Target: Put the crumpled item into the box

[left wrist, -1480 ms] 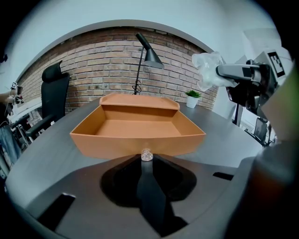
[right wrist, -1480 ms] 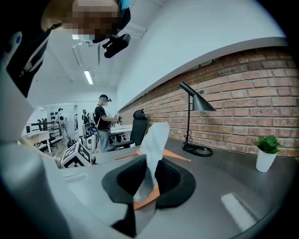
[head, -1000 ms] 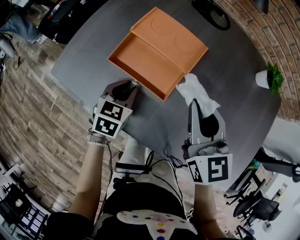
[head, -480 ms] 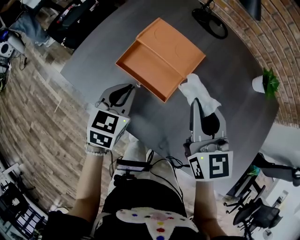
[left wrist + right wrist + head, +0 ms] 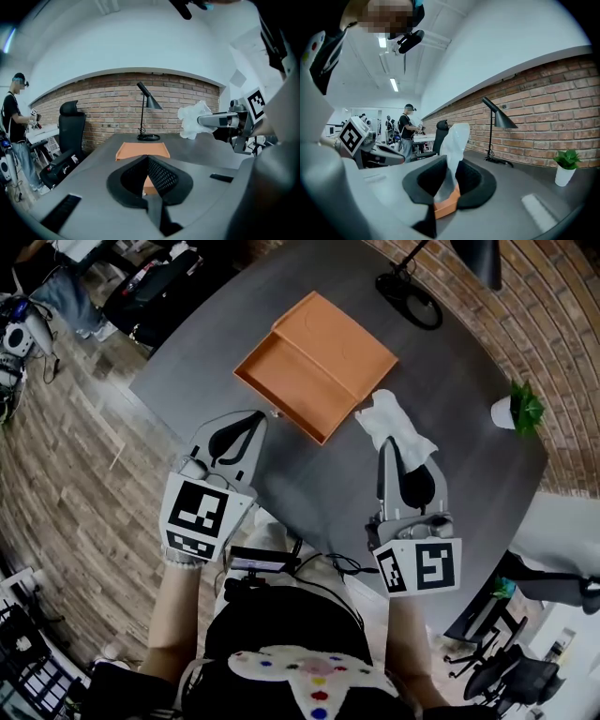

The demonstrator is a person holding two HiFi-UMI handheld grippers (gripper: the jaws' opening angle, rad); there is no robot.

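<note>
The orange box (image 5: 314, 362) lies open on the dark round table (image 5: 459, 343), its lid folded back on the far side. A white crumpled item (image 5: 394, 420) hangs just right of the box's near corner, with my right gripper (image 5: 392, 444) shut on it. In the right gripper view the crumpled item (image 5: 453, 140) stands up between the jaws, with the box (image 5: 446, 205) below. My left gripper (image 5: 257, 416) is shut and empty near the box's front-left edge. In the left gripper view my left gripper (image 5: 147, 158) points at the box (image 5: 143, 150), and the crumpled item (image 5: 191, 121) shows at the right.
A black desk lamp (image 5: 412, 282) stands at the table's far side and a small potted plant (image 5: 514, 409) at its right edge. Office chairs and desks ring the table over a wooden floor. A person (image 5: 14, 112) stands in the background at the left.
My left gripper has drawn back from the box's front edge toward me. My right gripper keeps its hold on the crumpled item and has hardly moved.
</note>
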